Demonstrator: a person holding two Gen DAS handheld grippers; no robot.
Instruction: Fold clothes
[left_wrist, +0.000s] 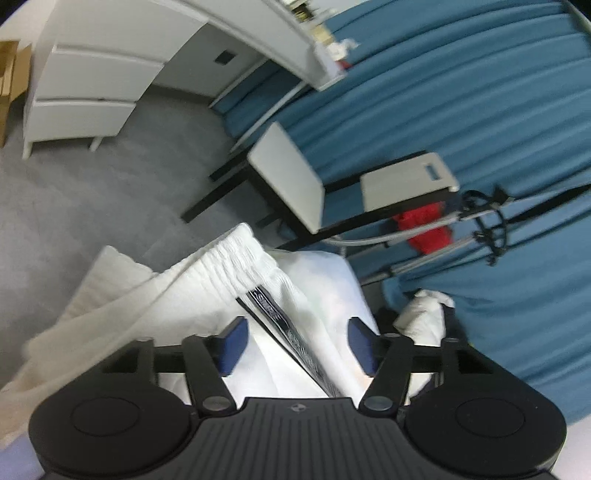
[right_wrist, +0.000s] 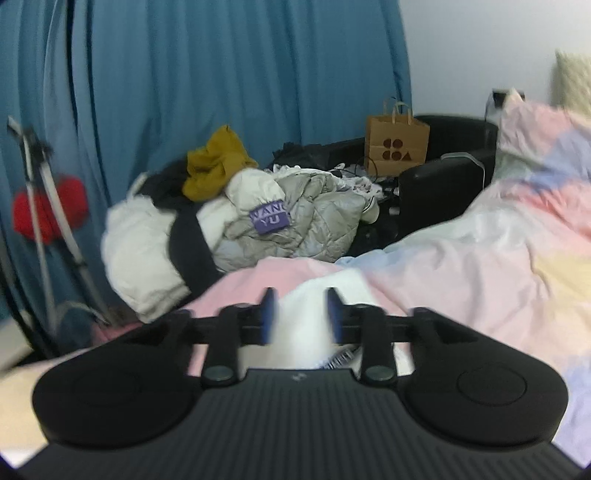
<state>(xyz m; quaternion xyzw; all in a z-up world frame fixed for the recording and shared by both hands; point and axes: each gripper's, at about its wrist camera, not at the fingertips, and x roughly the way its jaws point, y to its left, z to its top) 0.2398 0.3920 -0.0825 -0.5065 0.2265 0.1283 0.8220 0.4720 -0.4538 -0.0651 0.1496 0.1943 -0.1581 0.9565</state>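
A white garment (left_wrist: 221, 280) with a ribbed elastic waistband and a black-and-silver printed stripe (left_wrist: 291, 339) lies under my left gripper (left_wrist: 295, 345). Its blue-padded jaws stand wide apart over the cloth, one on each side of the stripe, gripping nothing. In the right wrist view, my right gripper (right_wrist: 301, 314) has white cloth (right_wrist: 306, 325) between its blue pads, which stand partly apart. The view is blurred, so I cannot tell whether the pads press the cloth. The cloth rests on a pastel pink, blue and yellow duvet (right_wrist: 480, 258).
A white chair (left_wrist: 291, 177) with black legs and a white drawer unit (left_wrist: 88, 81) stand on grey carpet. Blue curtains (right_wrist: 221, 74) hang behind. A pile of jackets and clothes (right_wrist: 240, 214), a paper bag (right_wrist: 395, 147) and a drying rack (right_wrist: 48, 206) lie beyond the bed.
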